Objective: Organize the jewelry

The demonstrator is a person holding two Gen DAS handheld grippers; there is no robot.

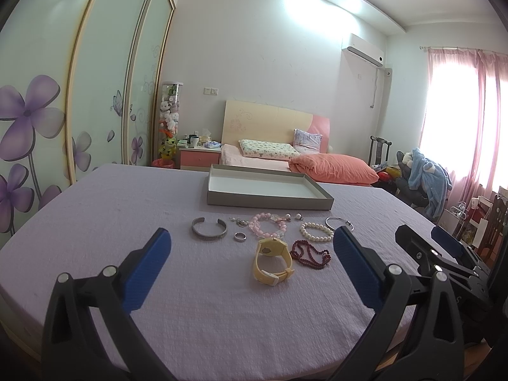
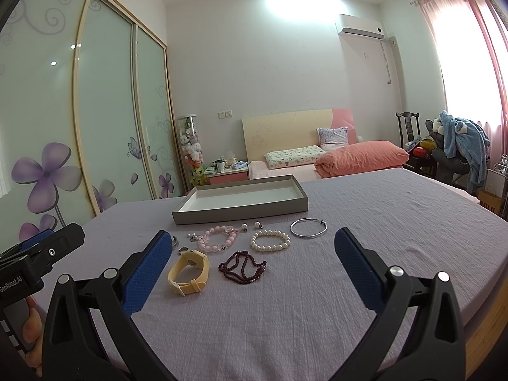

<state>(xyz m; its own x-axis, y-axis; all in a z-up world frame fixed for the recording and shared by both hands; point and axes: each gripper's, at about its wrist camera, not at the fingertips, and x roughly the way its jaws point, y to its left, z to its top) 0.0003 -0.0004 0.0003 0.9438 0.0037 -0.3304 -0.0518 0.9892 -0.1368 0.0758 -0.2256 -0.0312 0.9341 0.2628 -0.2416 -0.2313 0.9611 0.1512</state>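
On the lilac cloth lie a yellow watch (image 1: 272,262) (image 2: 189,271), a dark red bead string (image 1: 310,254) (image 2: 243,267), a pearl bracelet (image 1: 316,231) (image 2: 270,240), a pink bead bracelet (image 1: 267,226) (image 2: 218,238), a thin silver bangle (image 1: 339,222) (image 2: 308,228), a silver cuff (image 1: 209,229), a ring (image 1: 240,237) and small earrings (image 2: 250,225). Behind them sits a grey tray (image 1: 266,200) (image 2: 241,213) with nothing in it. My left gripper (image 1: 252,247) hangs open over the near cloth. My right gripper (image 2: 250,247) (image 1: 425,238) is open too, just right of it.
The cloth-covered table (image 2: 397,222) ends in an edge at the right, with a chair (image 2: 409,139) and piled clothes (image 2: 460,146) beyond. A bed (image 1: 285,158) and a nightstand (image 1: 200,155) stand behind the table, sliding wardrobe doors (image 1: 95,95) to the left.
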